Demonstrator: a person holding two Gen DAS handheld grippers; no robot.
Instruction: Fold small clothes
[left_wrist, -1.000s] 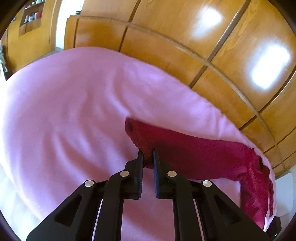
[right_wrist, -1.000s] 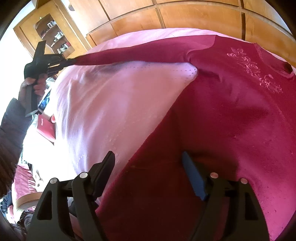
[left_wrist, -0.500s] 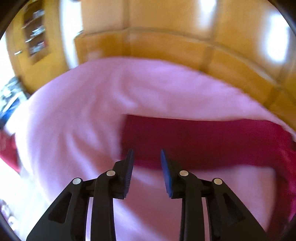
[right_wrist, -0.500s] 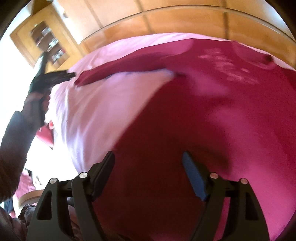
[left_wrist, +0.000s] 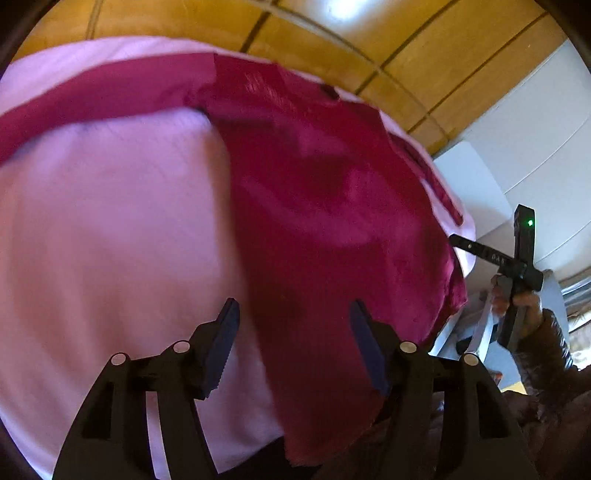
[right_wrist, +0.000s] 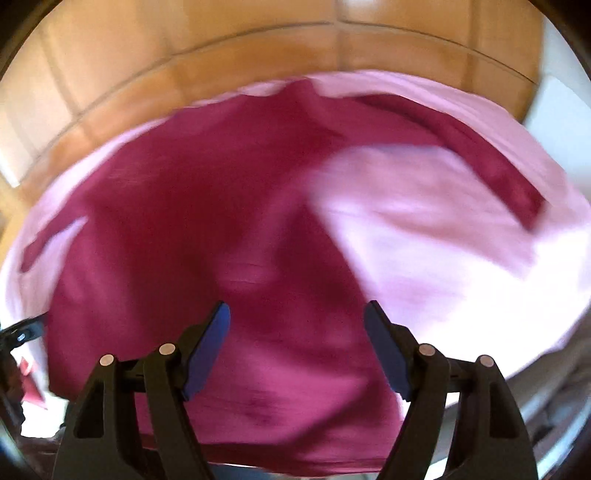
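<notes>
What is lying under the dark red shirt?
The dark red shirt lies spread on a pink blanket, which shows on all sides of it. Whatever is below the blanket is covered and cannot be seen.

A: What's my left claw (left_wrist: 293, 345) look like?
B: Matte black frame, triangular cutouts, four silver screw heads, dark blue ribbed pads (left_wrist: 221, 350).
A: Mine on the right (right_wrist: 295, 345)?
B: Same build. From the left camera: green LED on its black body, white lettering, dark quilted sleeve (left_wrist: 550, 354).
</notes>
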